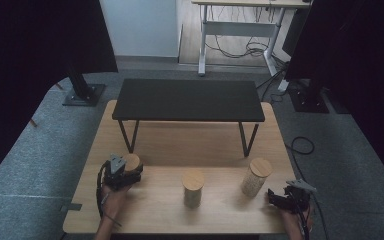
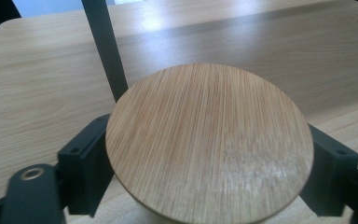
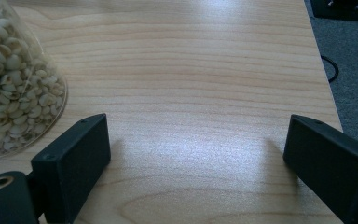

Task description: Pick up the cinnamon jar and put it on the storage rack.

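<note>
A grey carpeted floor [image 1: 40, 150] surrounds a light wooden table [image 1: 165, 145] carrying a low black shelf on thin metal legs [image 1: 187, 100]. In the high view, the left gripper [image 1: 128, 173] sits at a round bamboo-lidded jar [image 1: 131, 161] near the table's left edge; two more lidded jars stand to its right. The left gripper view shows both jaws pressed against the jar's sides under the lid [image 2: 209, 144]. The right gripper view shows the right gripper [image 3: 196, 154] spread wide over bare wood, just beside a clear glass jar of pale seeds [image 3: 14, 88].
</note>
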`<state>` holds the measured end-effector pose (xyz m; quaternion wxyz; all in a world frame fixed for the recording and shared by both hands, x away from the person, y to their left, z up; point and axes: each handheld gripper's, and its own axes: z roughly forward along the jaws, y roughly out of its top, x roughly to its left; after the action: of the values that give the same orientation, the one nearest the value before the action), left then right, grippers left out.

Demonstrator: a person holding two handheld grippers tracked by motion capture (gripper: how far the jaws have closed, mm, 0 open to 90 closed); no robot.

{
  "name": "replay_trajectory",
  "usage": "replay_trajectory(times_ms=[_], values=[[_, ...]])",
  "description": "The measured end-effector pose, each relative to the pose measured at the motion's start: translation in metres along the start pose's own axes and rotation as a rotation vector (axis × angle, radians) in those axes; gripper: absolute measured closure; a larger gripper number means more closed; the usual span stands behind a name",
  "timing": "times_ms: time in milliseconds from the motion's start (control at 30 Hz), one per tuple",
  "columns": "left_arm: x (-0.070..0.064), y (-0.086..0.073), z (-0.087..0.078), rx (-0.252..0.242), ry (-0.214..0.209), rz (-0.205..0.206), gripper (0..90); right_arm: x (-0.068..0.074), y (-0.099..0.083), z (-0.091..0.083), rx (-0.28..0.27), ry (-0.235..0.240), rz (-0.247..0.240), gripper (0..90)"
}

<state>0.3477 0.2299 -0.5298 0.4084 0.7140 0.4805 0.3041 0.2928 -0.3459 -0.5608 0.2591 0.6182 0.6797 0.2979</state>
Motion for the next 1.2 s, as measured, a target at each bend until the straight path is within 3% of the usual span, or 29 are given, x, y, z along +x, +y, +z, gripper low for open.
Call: replay_trajectory(times_ms=[267, 1200], values=[[0.0004, -0.0013, 0.0009, 0.006, -0.011, -0.003, 24.5, 0.0000, 0.0000, 0.0000, 0.000, 0.000, 0.000, 6.8], [-0.0007, 0.0006, -0.0020, 0.006, -0.009, -0.012, 25.4, 0.0000, 0.0000, 0.0000, 0.000, 0.000, 0.000, 6.8]])
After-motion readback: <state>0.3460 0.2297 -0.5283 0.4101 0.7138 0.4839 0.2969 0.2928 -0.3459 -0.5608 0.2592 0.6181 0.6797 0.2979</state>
